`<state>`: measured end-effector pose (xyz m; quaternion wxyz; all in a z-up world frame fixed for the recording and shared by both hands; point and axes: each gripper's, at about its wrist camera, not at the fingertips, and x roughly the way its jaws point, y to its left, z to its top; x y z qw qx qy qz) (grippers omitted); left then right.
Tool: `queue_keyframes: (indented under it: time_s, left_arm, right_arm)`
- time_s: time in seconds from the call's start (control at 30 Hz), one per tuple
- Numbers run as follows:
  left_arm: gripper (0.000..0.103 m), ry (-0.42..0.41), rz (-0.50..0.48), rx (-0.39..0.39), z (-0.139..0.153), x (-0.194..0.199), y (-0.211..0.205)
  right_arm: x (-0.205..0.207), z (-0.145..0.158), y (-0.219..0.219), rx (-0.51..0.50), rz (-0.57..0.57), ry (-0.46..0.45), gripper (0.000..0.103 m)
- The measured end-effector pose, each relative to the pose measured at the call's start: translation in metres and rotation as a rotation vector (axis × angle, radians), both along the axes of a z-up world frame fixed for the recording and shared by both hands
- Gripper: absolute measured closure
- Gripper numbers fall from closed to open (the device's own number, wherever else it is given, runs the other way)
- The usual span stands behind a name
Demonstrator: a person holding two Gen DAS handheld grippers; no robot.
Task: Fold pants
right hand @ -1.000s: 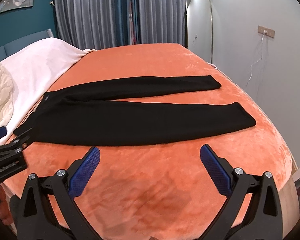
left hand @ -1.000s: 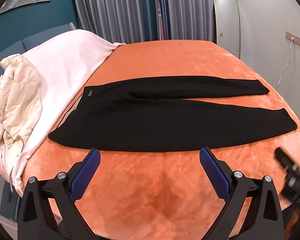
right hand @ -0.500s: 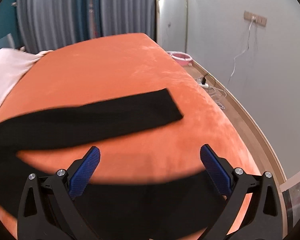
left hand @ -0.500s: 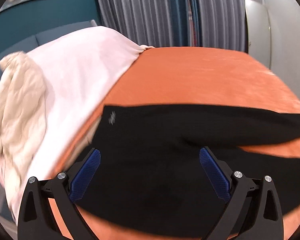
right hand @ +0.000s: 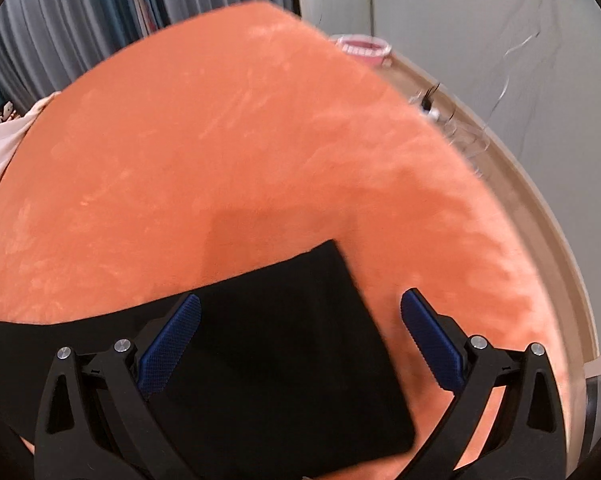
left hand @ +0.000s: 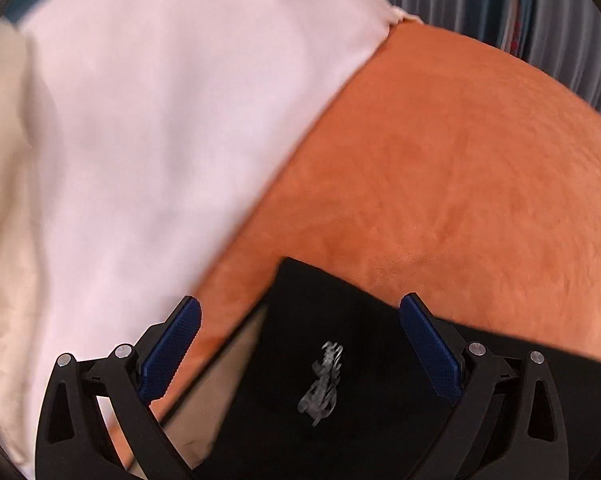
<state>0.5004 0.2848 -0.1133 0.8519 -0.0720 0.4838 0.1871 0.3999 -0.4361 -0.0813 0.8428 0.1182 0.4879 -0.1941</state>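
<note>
The black pants lie flat on the orange bed cover. In the left wrist view their waistband corner [left hand: 320,320], with a grey logo, lies right under my left gripper [left hand: 300,344], which is open and empty just above it. In the right wrist view the far leg's cuff end [right hand: 292,332] lies under my right gripper [right hand: 300,340], also open and empty, with the cuff between the blue pads [right hand: 432,340]. The middle of the pants is out of view.
The orange bed cover [left hand: 440,180] fills both views. A white blanket [left hand: 160,120] lies left of the waistband. The bed's right edge [right hand: 512,216], the floor with cables and a pink basin [right hand: 364,46] are on the right. Curtains hang behind.
Both grippers have moved forward and down over the bed: the left from the near edge to the waistband corner, the right to the far leg's cuff. Both stay open.
</note>
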Motion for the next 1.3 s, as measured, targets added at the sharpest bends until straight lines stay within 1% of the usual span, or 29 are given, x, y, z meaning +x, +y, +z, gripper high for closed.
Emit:
queue_keyframes:
  time_s: [0.03,0.1,0.13,0.17,0.2,0.23,0.27,0.3,0.33,0.4,0.47,0.5,0.53,0.6,0.63,0.67,0.77,0.83,0.9,1.0,1.03,1.07,1.1,1.13,1.17,1.2,1.23,1.27,1.3]
  left_arm:
    - [0.006,0.019,-0.005,-0.059,-0.01,0.005,0.005]
    - [0.01,0.063,-0.009,-0.105,-0.025,0.012,0.009]
    - [0.02,0.057,-0.027,-0.118,-0.03,0.014,0.009]
    - [0.028,0.042,-0.039,-0.103,-0.031,0.013,0.006]
    - [0.049,0.024,-0.065,-0.09,-0.029,0.012,0.002]
    - [0.063,0.017,-0.093,-0.094,-0.027,0.01,-0.001]
    - [0.085,0.01,-0.111,-0.111,-0.024,0.009,-0.004]
    - [0.087,-0.004,-0.099,-0.1,-0.016,0.004,-0.005]
    - [0.088,-0.024,-0.103,-0.105,-0.009,-0.001,-0.004]
    - [0.091,-0.083,-0.1,-0.128,0.01,-0.016,0.0]
    - [0.091,-0.172,-0.116,-0.188,0.039,-0.048,0.011]
    - [0.091,-0.223,-0.14,-0.209,0.058,-0.072,0.016]
    - [0.091,-0.249,-0.158,-0.222,0.07,-0.081,0.018]
    - [0.091,-0.309,-0.219,-0.24,0.102,-0.133,0.022]
    - [0.091,-0.326,-0.242,-0.242,0.112,-0.15,0.021]
    - [0.091,-0.34,-0.271,-0.235,0.123,-0.178,0.02]
    - [0.091,-0.364,-0.335,-0.219,0.137,-0.246,0.021]
    - [0.091,-0.342,-0.354,-0.194,0.132,-0.28,0.023]
    - [0.09,-0.303,-0.351,-0.181,0.116,-0.298,0.027]
    - [0.089,-0.203,-0.308,-0.144,0.07,-0.322,0.038]
    - [0.089,-0.144,-0.291,-0.126,0.046,-0.327,0.043]
    - [0.087,-0.113,-0.276,-0.117,0.032,-0.323,0.048]
    - [0.087,-0.072,-0.263,-0.118,0.015,-0.328,0.052]
    - [0.086,-0.032,-0.245,-0.103,-0.001,-0.329,0.053]
    - [0.084,-0.017,-0.233,-0.098,-0.01,-0.331,0.053]
    - [0.081,-0.019,-0.225,-0.099,-0.012,-0.333,0.055]
    - [0.08,-0.038,-0.204,-0.104,-0.008,-0.337,0.055]
    - [0.078,-0.058,-0.195,-0.114,-0.002,-0.341,0.055]
    - [0.074,-0.08,-0.186,-0.122,0.005,-0.346,0.057]
  right_arm:
    - [0.002,-0.003,0.002,-0.005,0.003,0.004,0.005]
    - [0.004,-0.005,0.007,-0.044,0.024,-0.013,0.005]
    - [0.004,-0.005,0.009,-0.055,0.036,-0.021,0.005]
    - [0.005,-0.006,0.01,-0.061,0.044,-0.029,0.012]
    - [0.005,-0.005,0.012,-0.061,0.055,-0.045,0.032]
    - [0.006,-0.004,0.012,-0.056,0.052,-0.054,0.039]
    - [0.004,-0.001,0.012,-0.038,0.053,-0.072,0.07]
    - [0.004,0.003,0.013,0.034,0.067,-0.097,0.09]
    - [0.002,0.009,0.016,0.035,0.065,-0.116,0.09]
    - [-0.011,0.03,0.032,-0.026,0.105,-0.153,0.091]
    - [-0.029,0.054,0.042,-0.045,0.136,-0.212,0.091]
    - [-0.045,0.073,0.047,-0.042,0.16,-0.267,0.091]
    - [-0.061,0.088,0.051,-0.045,0.178,-0.312,0.091]
    - [-0.102,0.118,0.061,-0.045,0.225,-0.389,0.091]
    - [-0.124,0.13,0.066,-0.059,0.25,-0.415,0.091]
    - [-0.15,0.14,0.071,-0.072,0.276,-0.435,0.091]
    - [-0.202,0.147,0.074,-0.079,0.307,-0.444,0.09]
    - [-0.239,0.135,0.074,-0.099,0.322,-0.413,0.09]
    - [-0.266,0.112,0.068,-0.092,0.323,-0.35,0.09]
    - [-0.287,0.067,0.06,-0.081,0.315,-0.245,0.089]
    - [-0.291,0.05,0.058,-0.069,0.311,-0.199,0.088]
    - [-0.294,0.035,0.054,-0.06,0.304,-0.159,0.086]
    - [-0.299,0.02,0.051,-0.06,0.291,-0.131,0.079]
    - [-0.304,0.014,0.049,-0.062,0.279,-0.13,0.074]
    - [-0.309,0.015,0.049,-0.066,0.265,-0.145,0.065]
    - [-0.316,0.02,0.047,-0.06,0.245,-0.17,0.053]
    - [-0.326,0.025,0.046,-0.046,0.228,-0.194,0.047]
    - [-0.336,0.035,0.042,-0.028,0.21,-0.23,0.035]
    - [-0.344,0.04,0.037,-0.019,0.201,-0.257,0.027]
